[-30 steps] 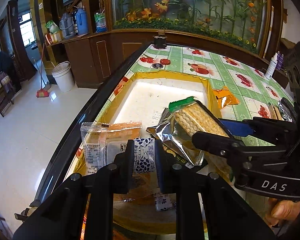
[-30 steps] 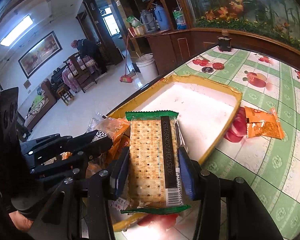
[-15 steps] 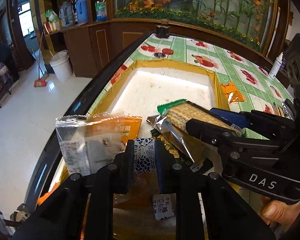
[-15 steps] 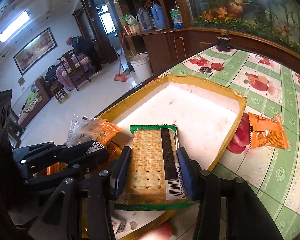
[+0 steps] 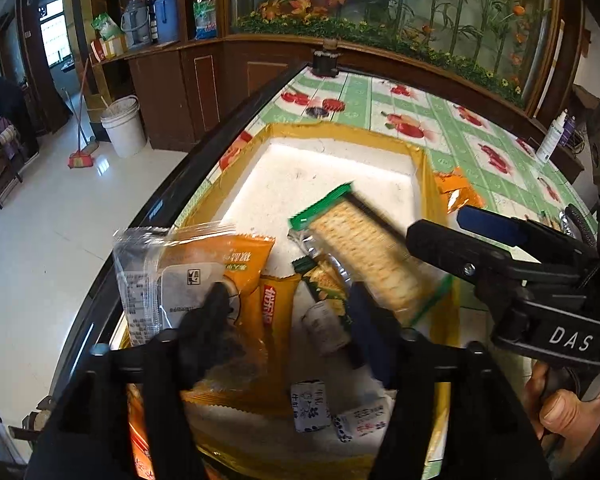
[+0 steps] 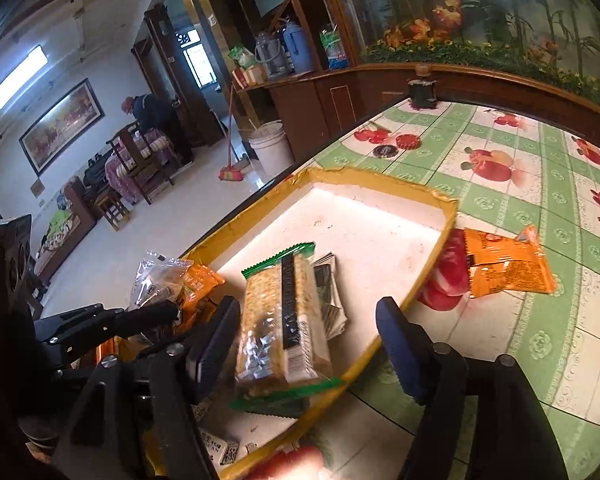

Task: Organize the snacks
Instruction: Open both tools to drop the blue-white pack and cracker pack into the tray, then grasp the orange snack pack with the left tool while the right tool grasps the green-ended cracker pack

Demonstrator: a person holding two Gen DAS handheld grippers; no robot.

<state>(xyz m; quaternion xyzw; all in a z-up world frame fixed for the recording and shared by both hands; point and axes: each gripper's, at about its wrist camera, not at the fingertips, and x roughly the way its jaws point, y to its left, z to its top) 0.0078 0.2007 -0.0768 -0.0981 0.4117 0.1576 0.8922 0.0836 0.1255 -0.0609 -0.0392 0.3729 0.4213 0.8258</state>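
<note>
Right wrist view: my right gripper (image 6: pixel 308 332) is opening, pads clear of the green-edged clear cracker packet (image 6: pixel 284 320) between them, so it drops into the near end of the yellow-rimmed white tray (image 6: pixel 440 200). My left gripper (image 5: pixel 288 312) is opening too, the small blue-and-white candy (image 5: pixel 326 326) loose between its fingers above the orange wrappers (image 5: pixel 260 280). One orange packet (image 6: pixel 508 264) lies outside the tray on the right, so I judge sorting unfinished.

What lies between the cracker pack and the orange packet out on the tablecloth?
In the right wrist view, bare white tray floor, then the tray's yellow wall, separates the cracker pack from the orange packet; no other snack.
</note>
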